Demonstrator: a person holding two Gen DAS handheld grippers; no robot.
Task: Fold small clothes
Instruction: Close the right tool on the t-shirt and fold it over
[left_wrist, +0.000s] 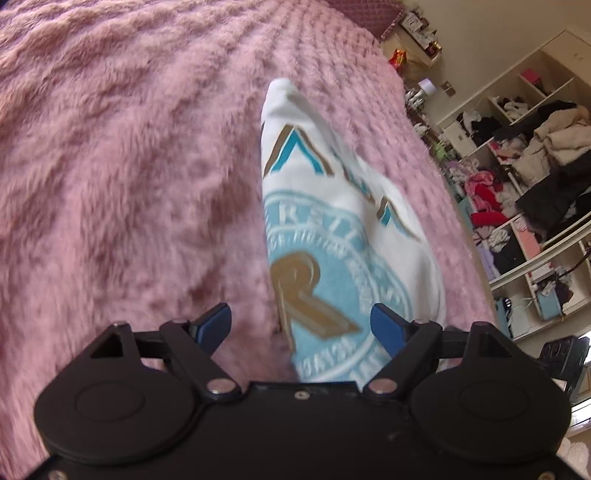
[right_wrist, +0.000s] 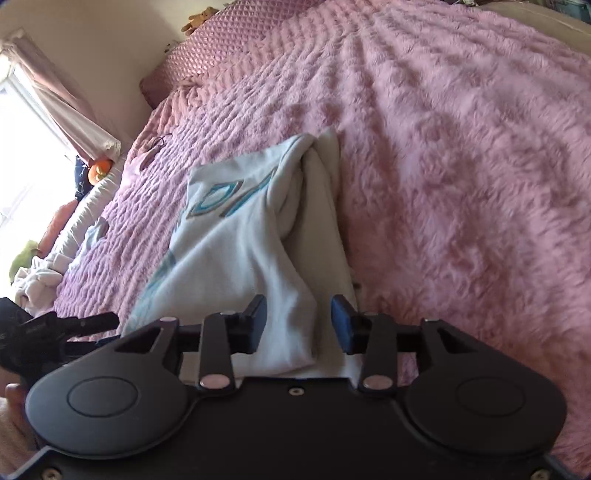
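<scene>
One white shirt (left_wrist: 332, 206) with a blue and gold badge lies on the fuzzy pink blanket (left_wrist: 129, 166), folded into a long strip. The left gripper (left_wrist: 301, 326) is wide apart and holds nothing. The right gripper (right_wrist: 299, 321) is partly apart, with cloth lying between its pads, but they do not pinch it. I think the next fold goes best if both tongs grab matching corners and lift together. I count two grippers and one messy shelf (left_wrist: 524, 177).

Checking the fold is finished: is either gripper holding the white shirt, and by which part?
Nothing is held. The left gripper and right gripper are open over the white shirt.
</scene>
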